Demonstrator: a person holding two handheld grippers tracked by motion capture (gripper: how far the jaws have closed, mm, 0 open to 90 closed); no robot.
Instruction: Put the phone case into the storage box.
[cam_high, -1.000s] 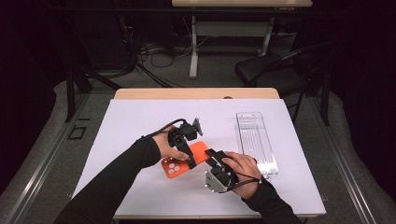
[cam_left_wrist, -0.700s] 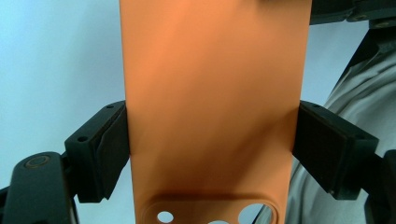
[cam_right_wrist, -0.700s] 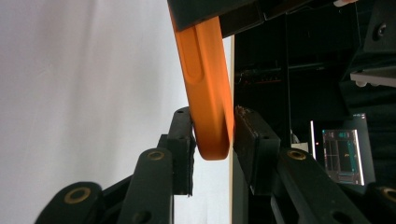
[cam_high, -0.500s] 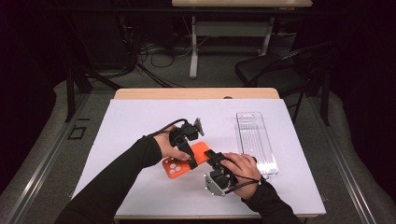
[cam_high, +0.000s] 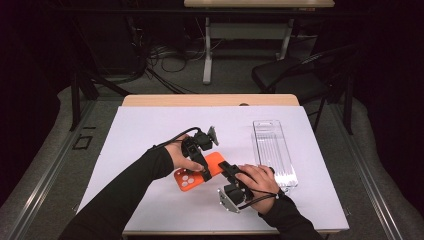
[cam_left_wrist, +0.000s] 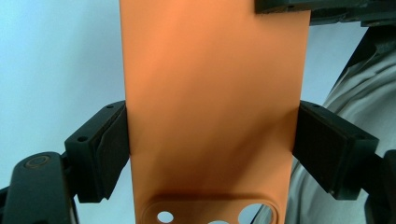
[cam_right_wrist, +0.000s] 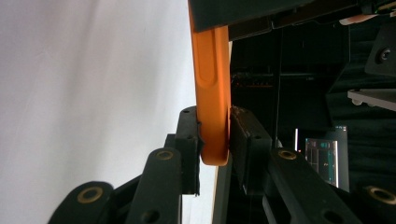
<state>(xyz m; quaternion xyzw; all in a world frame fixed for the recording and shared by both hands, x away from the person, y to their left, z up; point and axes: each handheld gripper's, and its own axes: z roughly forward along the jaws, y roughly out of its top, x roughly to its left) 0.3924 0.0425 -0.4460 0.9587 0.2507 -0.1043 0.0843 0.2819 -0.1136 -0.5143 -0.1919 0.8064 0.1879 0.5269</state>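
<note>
An orange phone case (cam_high: 189, 179) with camera holes is held just above the white table between both hands. My left gripper (cam_high: 202, 167) is shut across its width, and the left gripper view shows the pads (cam_left_wrist: 112, 144) pressing on the two long sides of the case (cam_left_wrist: 210, 93). My right gripper (cam_high: 224, 167) is shut on one end. In the right gripper view the case (cam_right_wrist: 212, 93) appears edge-on, its rim pinched between my right gripper's (cam_right_wrist: 215, 140) jaws.
A clear plastic tray (cam_high: 274, 150) lies on the right side of the white table (cam_high: 140, 130), close to the right hand. A black chair (cam_high: 295, 75) and a desk frame stand beyond the far edge.
Both grippers keep hold of the orange case. The right hand has drifted slightly toward the near edge.
</note>
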